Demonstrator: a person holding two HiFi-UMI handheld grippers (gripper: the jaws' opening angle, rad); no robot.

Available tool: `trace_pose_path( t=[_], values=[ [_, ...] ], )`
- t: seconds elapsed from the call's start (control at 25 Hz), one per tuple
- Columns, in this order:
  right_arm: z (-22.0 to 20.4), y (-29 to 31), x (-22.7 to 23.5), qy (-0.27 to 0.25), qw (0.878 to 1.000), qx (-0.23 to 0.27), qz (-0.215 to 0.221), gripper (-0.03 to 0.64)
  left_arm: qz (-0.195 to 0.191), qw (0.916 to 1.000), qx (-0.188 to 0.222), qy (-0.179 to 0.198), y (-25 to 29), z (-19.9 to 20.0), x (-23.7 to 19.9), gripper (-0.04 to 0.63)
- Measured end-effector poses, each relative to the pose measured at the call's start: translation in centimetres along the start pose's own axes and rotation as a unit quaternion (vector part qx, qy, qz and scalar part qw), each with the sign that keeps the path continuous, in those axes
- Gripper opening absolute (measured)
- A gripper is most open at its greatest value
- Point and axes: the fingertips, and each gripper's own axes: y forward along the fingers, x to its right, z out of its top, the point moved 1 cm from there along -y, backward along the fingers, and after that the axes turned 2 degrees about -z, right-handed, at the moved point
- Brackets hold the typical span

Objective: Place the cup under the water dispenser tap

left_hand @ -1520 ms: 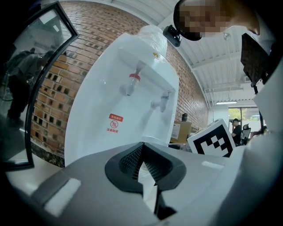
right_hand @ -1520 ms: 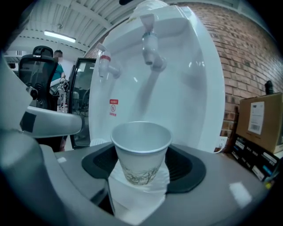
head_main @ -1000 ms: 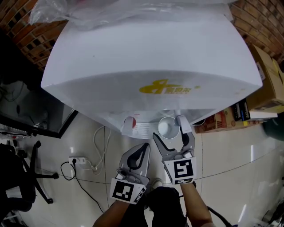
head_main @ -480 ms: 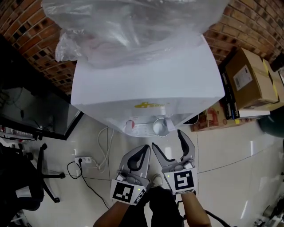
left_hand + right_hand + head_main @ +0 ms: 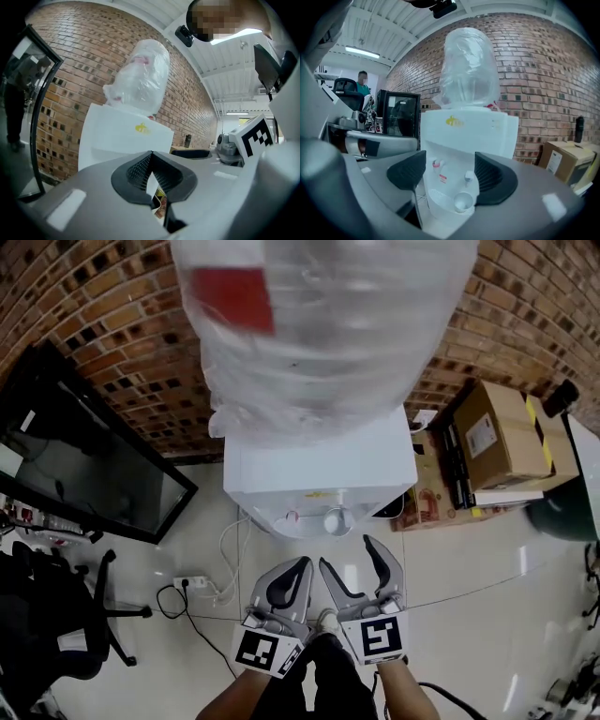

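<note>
A white cup (image 5: 336, 520) stands on the drip tray of the white water dispenser (image 5: 319, 470), below the right-hand tap (image 5: 468, 176). It shows again as the cup (image 5: 462, 201) in the right gripper view, far off through the gap between the jaws. My right gripper (image 5: 347, 552) hangs in front of the dispenser, well apart from the cup. Its jaws are closing and hold nothing. My left gripper (image 5: 302, 563) is beside it, shut and empty. A plastic-wrapped water bottle (image 5: 319, 324) sits on top of the dispenser.
A brick wall (image 5: 112, 324) is behind the dispenser. To its left stands a black glass-fronted cabinet (image 5: 84, 465), to its right a cardboard box (image 5: 497, 432). A power strip with cables (image 5: 192, 582) lies on the tiled floor, with an office chair (image 5: 56, 615) at the left.
Both grippers have drawn back and risen away from the dispenser. The cup stays on the drip tray. The right jaws, earlier beside the cup, now stand well apart from it.
</note>
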Motion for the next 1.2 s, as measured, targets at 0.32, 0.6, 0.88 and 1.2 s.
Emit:
trace_pose_path(
  t=[0.32, 0.6, 0.88, 1.2],
  values=[
    [10.7, -3.0, -2.6, -0.007, 1.000, 0.016, 0.008, 0.284, -0.007, 0.9999, 0.013, -0.004, -3.8, 9.6, 1.6, -0.008],
    [16.3, -5.7, -5.4, -0.019, 0.999, 0.043, 0.010, 0.204, -0.016, 0.9995, 0.029, 0.001, -6.7, 14.2, 3.1, -0.008],
    [18.9, -9.6, -6.8, -0.029, 0.998, 0.061, 0.013, 0.135, -0.027, 0.9988, 0.041, 0.003, -8.7, 16.3, 6.1, -0.008],
    [19.9, -16.3, -8.1, -0.029, 0.996, 0.085, 0.030, 0.107, -0.019, 0.9977, 0.061, 0.021, -12.3, 17.7, 11.1, -0.008]
  ],
)
